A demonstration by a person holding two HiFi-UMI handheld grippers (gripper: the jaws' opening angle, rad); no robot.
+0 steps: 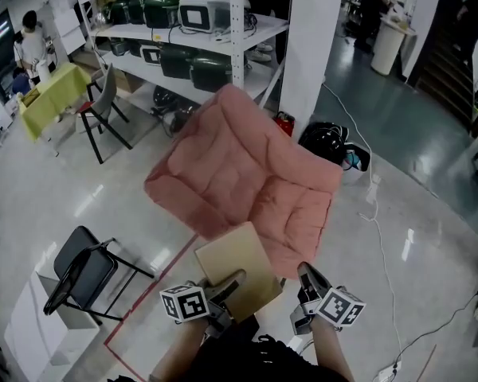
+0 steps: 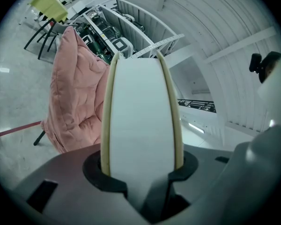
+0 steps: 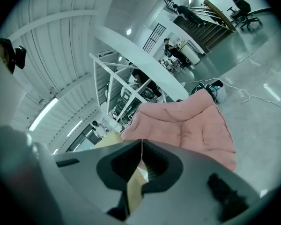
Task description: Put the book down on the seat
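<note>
A: can anyone see the frame under the pink seat (image 1: 247,177)? head view just shows cushion
B: nope, covered. the book (image 1: 240,261) has its near edge tucked behind the left tongs (image 1: 227,286), and both forearms (image 1: 179,355) get cut off at the bottom
</note>
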